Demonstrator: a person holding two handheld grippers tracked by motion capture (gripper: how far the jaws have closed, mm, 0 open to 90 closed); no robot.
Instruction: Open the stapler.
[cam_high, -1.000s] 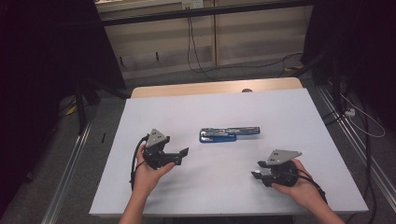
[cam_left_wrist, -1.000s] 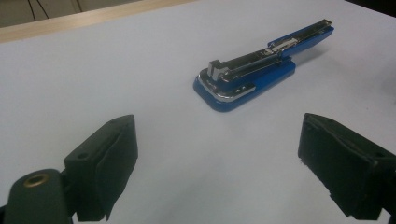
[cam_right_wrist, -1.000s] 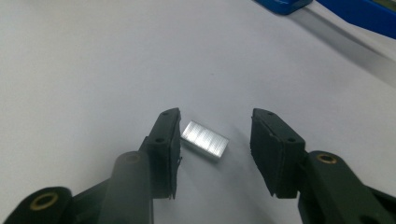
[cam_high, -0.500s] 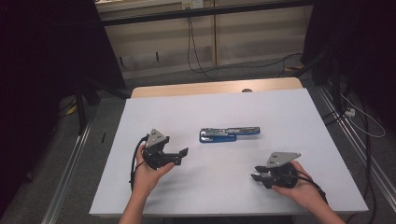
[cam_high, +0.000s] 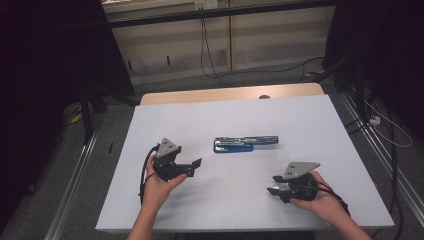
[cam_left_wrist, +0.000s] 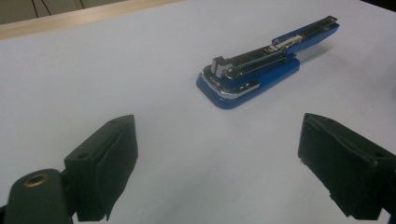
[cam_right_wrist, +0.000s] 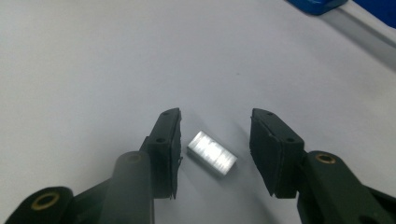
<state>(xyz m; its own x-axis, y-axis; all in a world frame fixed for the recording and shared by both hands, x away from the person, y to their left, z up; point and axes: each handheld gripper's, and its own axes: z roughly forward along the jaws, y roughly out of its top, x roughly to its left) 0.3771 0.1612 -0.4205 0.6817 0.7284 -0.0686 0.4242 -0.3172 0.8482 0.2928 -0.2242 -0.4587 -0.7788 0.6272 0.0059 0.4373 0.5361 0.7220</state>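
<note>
A short block of staples (cam_right_wrist: 212, 160), silvery and finely ribbed, lay flat on the white tabletop (cam_high: 310, 130) at the near right, between the jaws of the right gripper (cam_right_wrist: 215, 151). Those jaws had just been opening and stood apart on either side of the block, not pressing it. The left gripper (cam_left_wrist: 217, 168), at the near left, had its jaws spread wide with nothing between them. A blue stapler (cam_left_wrist: 266, 65) lay swung open near the middle of the tabletop, its metal channel showing.
</note>
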